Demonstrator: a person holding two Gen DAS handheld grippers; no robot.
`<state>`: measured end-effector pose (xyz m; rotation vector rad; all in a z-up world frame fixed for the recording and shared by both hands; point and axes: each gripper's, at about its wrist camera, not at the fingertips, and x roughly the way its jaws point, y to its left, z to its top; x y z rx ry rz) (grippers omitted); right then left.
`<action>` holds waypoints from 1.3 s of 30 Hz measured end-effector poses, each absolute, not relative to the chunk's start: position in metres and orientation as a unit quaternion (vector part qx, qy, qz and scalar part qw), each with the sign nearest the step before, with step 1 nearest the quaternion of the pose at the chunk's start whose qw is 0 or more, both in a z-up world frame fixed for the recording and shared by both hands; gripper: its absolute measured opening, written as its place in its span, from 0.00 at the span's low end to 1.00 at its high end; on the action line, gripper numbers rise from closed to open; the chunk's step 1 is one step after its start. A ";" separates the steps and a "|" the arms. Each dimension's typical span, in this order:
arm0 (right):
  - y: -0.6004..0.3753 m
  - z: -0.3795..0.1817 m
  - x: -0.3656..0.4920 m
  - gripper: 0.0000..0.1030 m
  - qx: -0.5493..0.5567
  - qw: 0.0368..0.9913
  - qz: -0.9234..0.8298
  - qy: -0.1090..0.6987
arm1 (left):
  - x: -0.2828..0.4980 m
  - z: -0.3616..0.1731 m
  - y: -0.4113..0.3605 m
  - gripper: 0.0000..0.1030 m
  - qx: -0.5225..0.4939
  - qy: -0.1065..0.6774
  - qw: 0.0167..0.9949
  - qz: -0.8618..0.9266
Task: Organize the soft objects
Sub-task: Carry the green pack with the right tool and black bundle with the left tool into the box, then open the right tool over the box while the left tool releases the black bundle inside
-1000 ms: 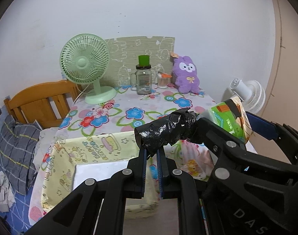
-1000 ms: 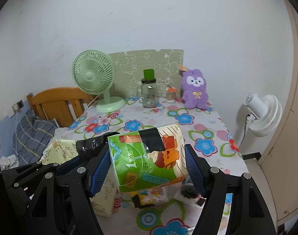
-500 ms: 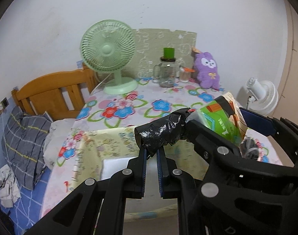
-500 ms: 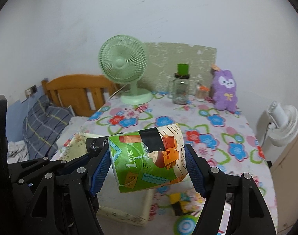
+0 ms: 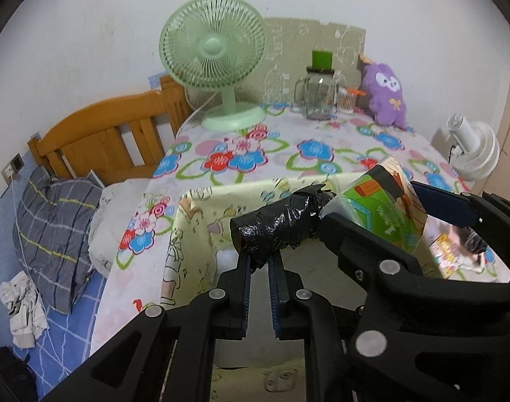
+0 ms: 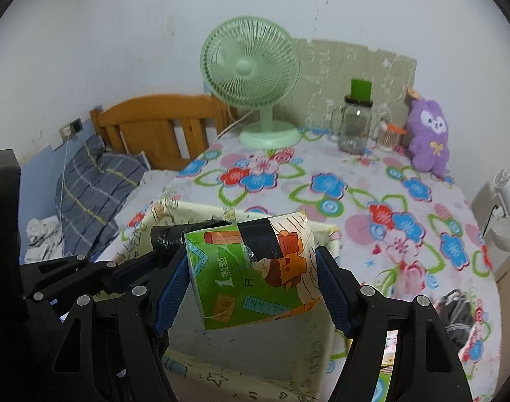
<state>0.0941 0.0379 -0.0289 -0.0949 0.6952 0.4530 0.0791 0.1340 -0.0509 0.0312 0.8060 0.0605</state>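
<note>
While crinkly, black roll [image 5: 277, 231] stays cylindrical.

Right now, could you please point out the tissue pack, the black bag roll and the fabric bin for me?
tissue pack [image 6: 255, 274]: right wrist view, on its green front face.
black bag roll [image 5: 275, 227]: left wrist view, on its crinkled middle.
fabric bin [image 6: 194, 209]: right wrist view, on its far rim.

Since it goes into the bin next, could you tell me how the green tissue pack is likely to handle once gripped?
The green tissue pack probably squashes: its wrapper bulges between the right claw. Likely light; it hangs held by its sides only. The glossy film may slip.
</note>
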 end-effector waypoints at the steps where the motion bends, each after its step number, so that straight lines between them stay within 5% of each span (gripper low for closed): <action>1: 0.038 -0.032 0.096 0.73 -0.045 0.912 0.221 0.342 | 0.081 -0.054 0.136 0.08 0.015 0.397 0.917 0.029; 19: 0.046 -0.062 0.124 0.73 -0.054 0.902 0.181 0.389 | 0.112 -0.082 0.137 0.13 0.022 0.420 0.907 -0.002; 33: 0.042 -0.057 0.131 0.82 -0.052 0.900 0.187 0.390 | 0.107 -0.070 0.128 0.58 -0.003 0.435 0.900 -0.030; 37: 0.039 -0.053 0.126 0.86 -0.043 0.902 0.192 0.384 | 0.101 -0.062 0.126 0.82 0.000 0.423 0.906 -0.008; 39: 0.036 -0.048 0.121 0.90 -0.038 0.906 0.194 0.374 | 0.098 -0.058 0.126 0.82 -0.003 0.417 0.909 -0.007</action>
